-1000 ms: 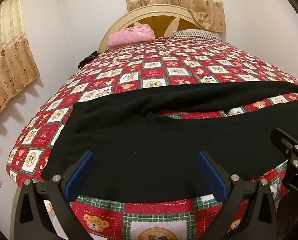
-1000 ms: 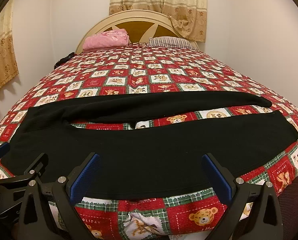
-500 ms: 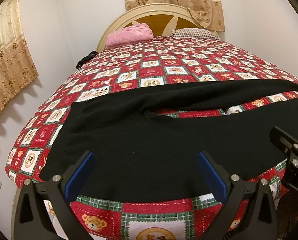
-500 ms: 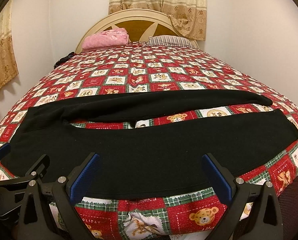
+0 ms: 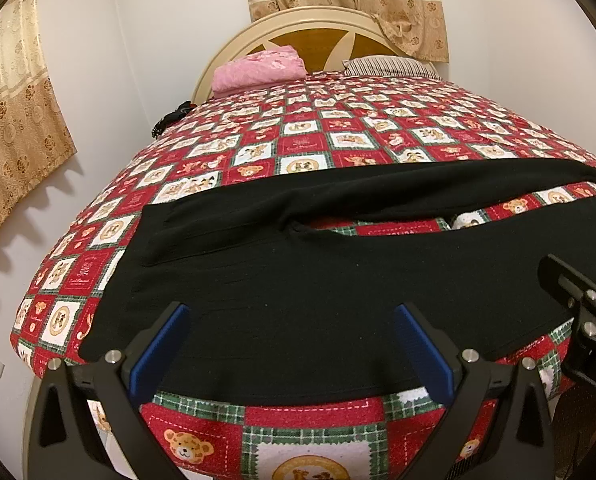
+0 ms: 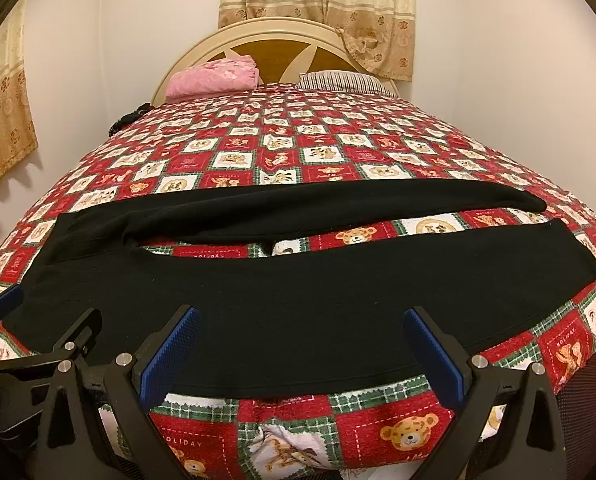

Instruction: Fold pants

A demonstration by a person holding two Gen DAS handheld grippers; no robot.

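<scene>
Across the near end of the bed [image 5: 378, 120], a pair of black pants [image 5: 298, 280] lies spread out flat on the red, white and green patchwork quilt [image 6: 298, 152] printed with teddy bears. The waistband sits toward the left and the two legs run off to the right, with a narrow wedge of quilt showing between them; the far leg tapers to a cuff near the right side, and the near leg lies along the foot edge of the bed, its lower hem just short of where the quilt drops over the side. The left claw [image 5: 289, 344] hovers low at the foot of the bed, its blue-padded fingers [image 5: 161, 344] spread wide apart with nothing between them, aimed at the seat area of the pants; whether the tips touch the cloth cannot be told. The right claw [image 6: 298, 348] hangs the same way just to its right, released and wide, its blue pads [image 6: 434, 348] framing the near leg. Each claw shows at the edge of the other's view, so the two are close side by side. At the far end, a folded pink blanket [image 6: 213, 78] and a striped pillow [image 6: 346, 82] rest against the cream and wood headboard [image 5: 318, 32], under beige patterned curtains [image 6: 318, 4]. Something small and dark [image 5: 169, 118] lies at the left edge of the bed, too small to identify.
</scene>
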